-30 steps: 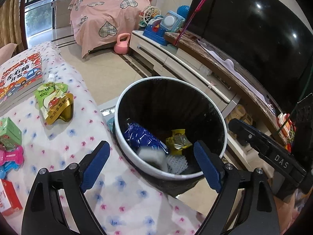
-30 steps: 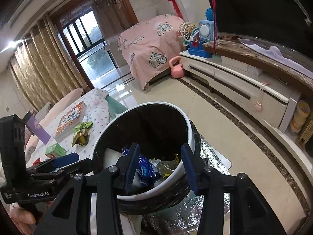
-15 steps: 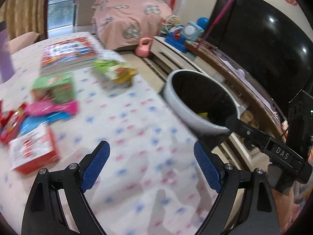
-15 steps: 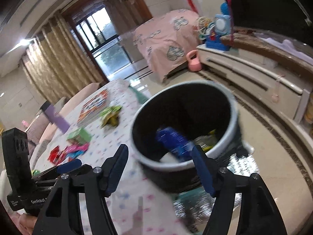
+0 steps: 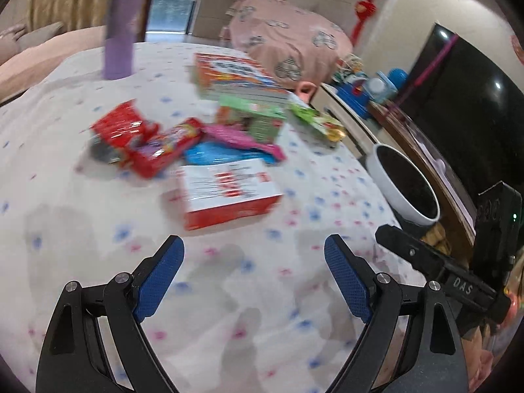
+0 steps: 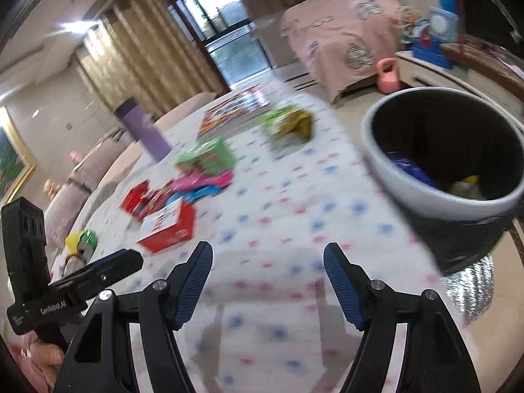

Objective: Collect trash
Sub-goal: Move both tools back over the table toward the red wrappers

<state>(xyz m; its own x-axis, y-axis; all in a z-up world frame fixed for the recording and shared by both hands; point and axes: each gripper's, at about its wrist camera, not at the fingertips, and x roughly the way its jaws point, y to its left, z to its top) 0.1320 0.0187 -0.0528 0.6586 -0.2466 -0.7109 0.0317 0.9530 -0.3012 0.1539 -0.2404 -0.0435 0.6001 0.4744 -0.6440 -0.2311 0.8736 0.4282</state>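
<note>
My left gripper (image 5: pixel 253 262) is open and empty above the flowered tablecloth (image 5: pixel 229 294), a short way in front of a red and white box (image 5: pixel 229 193). Behind the box lie red snack wrappers (image 5: pixel 144 137), a pink wrapper (image 5: pixel 239 137), a blue wrapper (image 5: pixel 216 155), a green box (image 5: pixel 252 118) and a green pouch (image 5: pixel 317 124). My right gripper (image 6: pixel 267 268) is open and empty over the cloth (image 6: pixel 278 229). The black bin with a white rim (image 6: pixel 442 163) stands at the table's right edge and holds blue and yellow trash; it also shows in the left wrist view (image 5: pixel 404 186).
A purple tumbler (image 5: pixel 119 29) and a picture book (image 5: pixel 235 75) stand at the far side of the table. A yellow-green wrapper (image 6: pixel 82 240) lies at the left. A TV (image 5: pixel 465 104) and a low cabinet run along the right. Silver foil (image 6: pixel 471 288) lies under the bin.
Both grippers have swung left from above the bin to over the table. The right gripper has opened wider. The trash pile has come into view ahead.
</note>
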